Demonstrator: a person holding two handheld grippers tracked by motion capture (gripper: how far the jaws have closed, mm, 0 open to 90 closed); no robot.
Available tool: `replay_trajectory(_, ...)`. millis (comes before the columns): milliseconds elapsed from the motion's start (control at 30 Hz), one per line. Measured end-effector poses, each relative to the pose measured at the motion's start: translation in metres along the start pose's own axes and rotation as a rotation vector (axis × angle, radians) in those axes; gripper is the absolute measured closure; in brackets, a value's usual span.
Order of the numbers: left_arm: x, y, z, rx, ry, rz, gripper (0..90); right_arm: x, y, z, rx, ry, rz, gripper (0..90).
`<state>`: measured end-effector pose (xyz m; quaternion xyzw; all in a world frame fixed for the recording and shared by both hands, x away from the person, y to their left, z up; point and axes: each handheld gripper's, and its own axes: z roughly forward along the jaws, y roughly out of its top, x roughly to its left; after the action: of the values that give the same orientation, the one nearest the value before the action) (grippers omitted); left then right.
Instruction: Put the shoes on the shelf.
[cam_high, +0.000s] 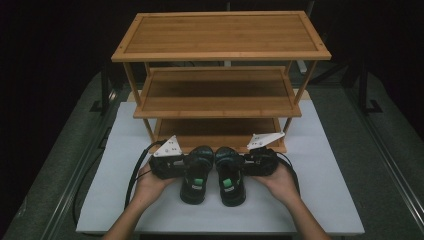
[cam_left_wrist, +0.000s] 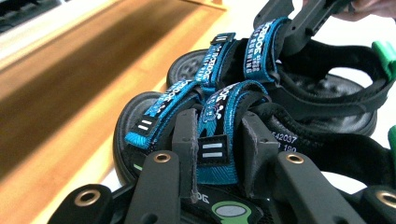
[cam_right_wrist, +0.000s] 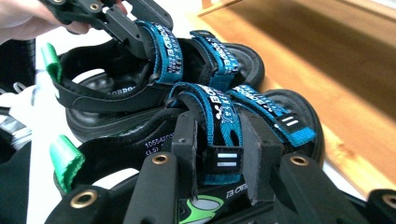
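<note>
We see two black sandals side by side at lower centre of the high view, on the white mat, toes toward the bamboo shelf rack. The left sandal is gripped by the left gripper: in the left gripper view both pads press on either side of its blue instep strap, so it's clamped. The right gripper does the same on the right sandal; in the right gripper view its pads pinch the blue strap with the white double bar. Each gripper comes in from the outer side, hands cupped under them at lower centre. The rack's bottom shelf sits just beyond the toes, its front edge near both sandals; the middle shelf overhangs above it. The sandals nearly touch each other, so inner sides are blocked. Green heel tabs show at left of the right gripper view. Cables trail along the mat at lower left.
</note>
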<state>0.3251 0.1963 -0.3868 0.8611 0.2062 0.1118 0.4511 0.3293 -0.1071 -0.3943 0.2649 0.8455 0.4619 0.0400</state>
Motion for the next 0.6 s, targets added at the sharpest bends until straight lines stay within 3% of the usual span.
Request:
replay_trajectory(233, 0.013, 0.012, 0.01, -0.021, 0.033, -0.004, 70.6, -0.017, 0.012, 0.005, -0.024, -0.043, 0.006, 68.6)
replay_trajectory(600, 0.033, 0.016, 0.028, -0.087, 0.135, -0.004, 70.7, -0.039, 0.029, 0.017, -0.07, -0.12, -0.013, 68.6)
